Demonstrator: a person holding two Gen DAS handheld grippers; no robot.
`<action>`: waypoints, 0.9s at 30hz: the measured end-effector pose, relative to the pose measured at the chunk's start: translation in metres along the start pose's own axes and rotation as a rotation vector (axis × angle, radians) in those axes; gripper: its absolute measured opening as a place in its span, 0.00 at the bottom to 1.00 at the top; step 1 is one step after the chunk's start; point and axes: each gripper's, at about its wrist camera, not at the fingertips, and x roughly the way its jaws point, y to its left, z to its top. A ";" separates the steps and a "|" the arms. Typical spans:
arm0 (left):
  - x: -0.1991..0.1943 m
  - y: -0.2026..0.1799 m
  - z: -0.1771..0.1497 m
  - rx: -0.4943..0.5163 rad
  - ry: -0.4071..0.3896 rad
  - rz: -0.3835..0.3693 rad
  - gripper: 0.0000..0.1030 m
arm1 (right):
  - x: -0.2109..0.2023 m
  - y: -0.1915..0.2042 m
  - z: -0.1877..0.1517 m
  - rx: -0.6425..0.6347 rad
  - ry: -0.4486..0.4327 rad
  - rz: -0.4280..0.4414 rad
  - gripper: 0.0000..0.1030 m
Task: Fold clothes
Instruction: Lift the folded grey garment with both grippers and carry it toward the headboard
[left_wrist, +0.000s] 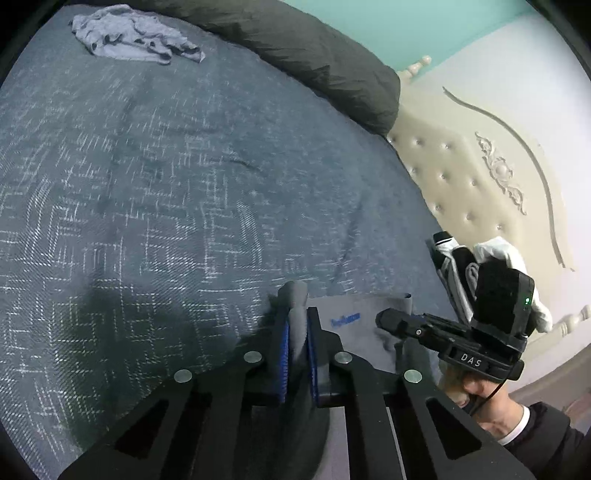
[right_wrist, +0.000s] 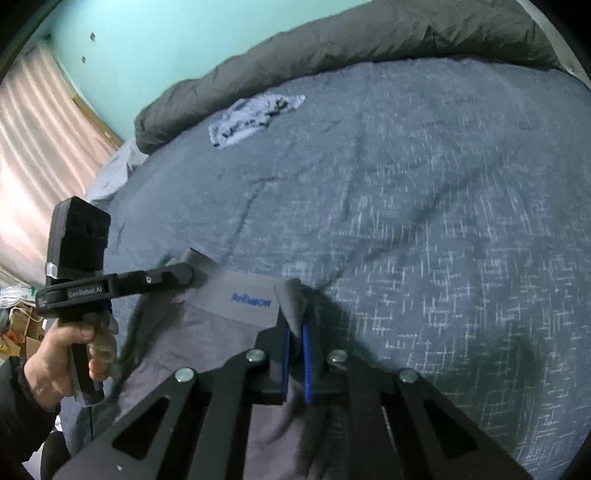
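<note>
A grey garment (left_wrist: 354, 325) with blue lettering on its band lies at the near edge of the bed. My left gripper (left_wrist: 298, 314) is shut on a bunched fold at the band's left end. In the right wrist view the same garment (right_wrist: 236, 295) stretches between both tools. My right gripper (right_wrist: 295, 321) is shut on the band's right corner, with cloth pinched between the blue pads. The other tool shows in each view: the right gripper (left_wrist: 384, 321) grips the far end of the band, and the left gripper (right_wrist: 186, 275) does the same, held by a hand (right_wrist: 70, 350).
The bed carries a blue-grey patterned cover (left_wrist: 166, 184). A crumpled pale garment (left_wrist: 133, 35) lies far across it, beside a dark duvet roll (left_wrist: 314, 48). A cream tufted headboard (left_wrist: 461, 177) stands to the right, with black-and-white clothes (left_wrist: 454, 266) near it. A curtain (right_wrist: 29, 147) hangs at the left.
</note>
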 end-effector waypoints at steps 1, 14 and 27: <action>-0.003 -0.003 0.001 0.002 -0.006 -0.001 0.08 | -0.004 0.002 0.002 -0.004 -0.011 0.004 0.05; -0.066 -0.068 0.011 0.064 -0.108 0.007 0.08 | -0.083 0.045 0.023 -0.063 -0.143 0.063 0.05; -0.165 -0.192 0.031 0.224 -0.261 0.006 0.08 | -0.221 0.103 0.057 -0.173 -0.325 0.069 0.05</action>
